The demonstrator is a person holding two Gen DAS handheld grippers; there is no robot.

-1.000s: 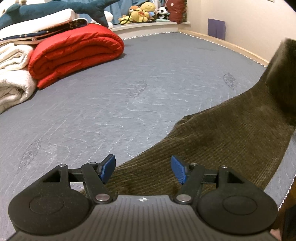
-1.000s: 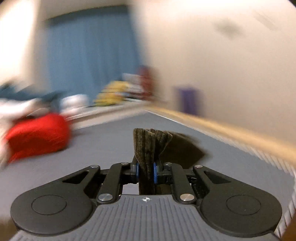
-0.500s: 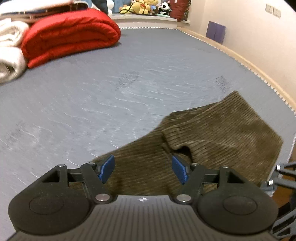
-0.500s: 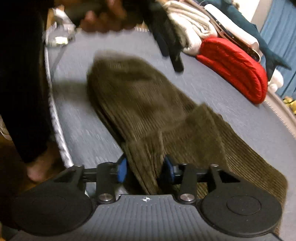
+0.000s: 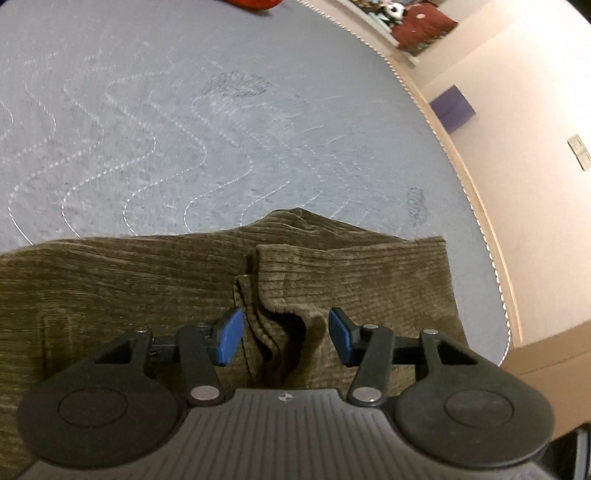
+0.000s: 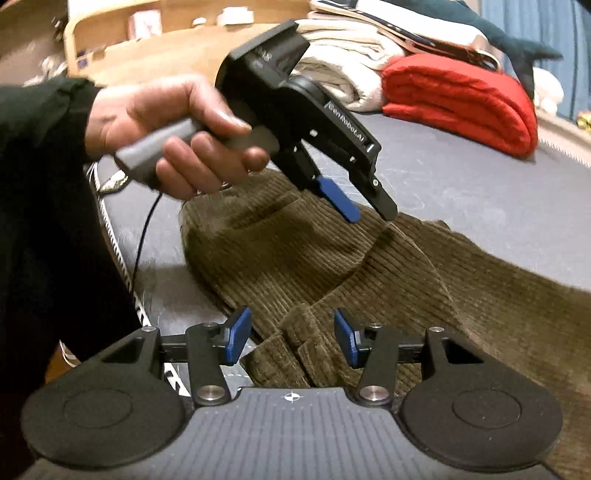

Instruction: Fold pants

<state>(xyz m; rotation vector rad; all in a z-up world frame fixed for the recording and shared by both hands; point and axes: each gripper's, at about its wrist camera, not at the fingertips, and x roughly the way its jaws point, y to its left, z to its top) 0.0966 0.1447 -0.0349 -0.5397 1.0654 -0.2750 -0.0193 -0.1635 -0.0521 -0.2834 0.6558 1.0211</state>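
Olive-brown corduroy pants [image 5: 147, 295] spread flat on a grey quilted mattress [image 5: 184, 129], filling the near half of the left wrist view. A folded-over layer lying on top toward the right [image 5: 351, 273], its edge bunched into a deep crease running down the middle. Left tool [image 5: 285, 336] poised over that crease, blue pads [image 5: 229, 335] spread wide, nothing pinched between them. Mattress edge piping curving along the right; past it a pale wall with a purple box [image 5: 452, 109] at its foot. Stuffed toys [image 5: 391, 9] and a dark red cushion [image 5: 424, 24] far off at the top right.

From the right wrist view, the pants [image 6: 314, 258] stretching from near centre out to the right, a doubled section with a curved fold edge across the middle. Right tool [image 6: 292, 339] low over a bunched corner of the cloth at the near edge, pads parted, fabric lying between them but not clamped. Left tool [image 6: 364, 208] also visible here, held by a bare hand [image 6: 173, 129] with a dark sleeve, tips angled down just above the fabric, fingers apart. Far right: a folded red quilt [image 6: 461, 99]; beside it, to the left, a stack of white blankets [image 6: 343, 70].
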